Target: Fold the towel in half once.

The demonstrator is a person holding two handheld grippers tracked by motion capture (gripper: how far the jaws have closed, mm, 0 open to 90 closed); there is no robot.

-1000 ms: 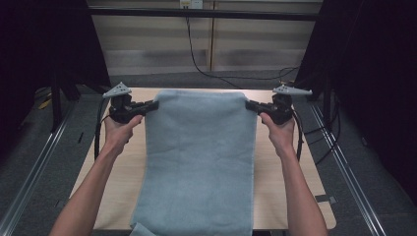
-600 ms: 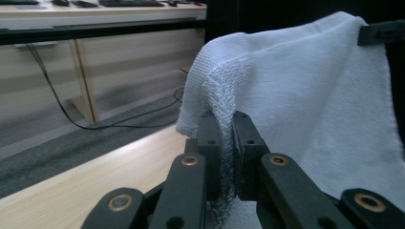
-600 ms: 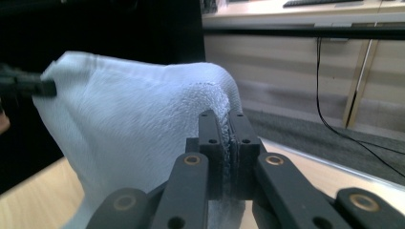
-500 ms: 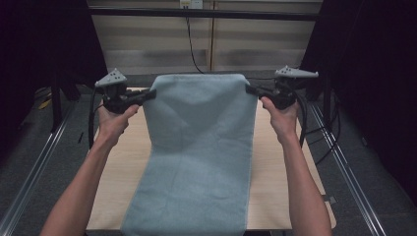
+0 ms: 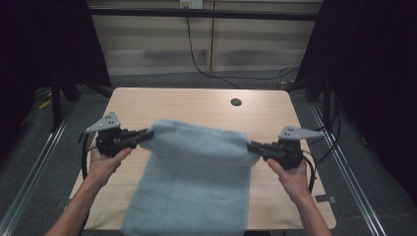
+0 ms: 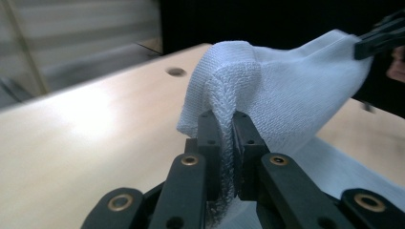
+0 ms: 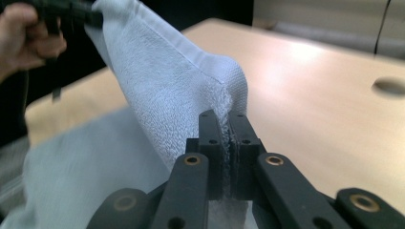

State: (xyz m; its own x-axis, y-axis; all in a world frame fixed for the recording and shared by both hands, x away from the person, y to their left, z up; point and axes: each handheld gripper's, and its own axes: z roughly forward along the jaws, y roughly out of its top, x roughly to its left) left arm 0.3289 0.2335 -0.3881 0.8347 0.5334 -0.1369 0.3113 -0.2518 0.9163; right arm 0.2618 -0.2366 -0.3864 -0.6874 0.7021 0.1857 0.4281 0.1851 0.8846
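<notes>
Pale blue towel (image 5: 196, 182) hangs betw. both claws over the wooden bench (image 5: 196, 105), upper edge lifted, lower part lying on the bench w/ its near end over the front edge. Left claw (image 5: 147, 133) clamped on towel's left corner, right claw (image 5: 250, 146) clamped on right corner; hole (image 5: 236, 102) in bench beyond.

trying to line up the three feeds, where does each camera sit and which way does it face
High view: above the person's side, looking forward and down on the table; forearms, left gripper, right gripper.
Left gripper view: rides the left gripper, looking along its jaws.
Right gripper view: rides the right gripper, facing the opposite hand.
Shared: the towel and table hole.
</notes>
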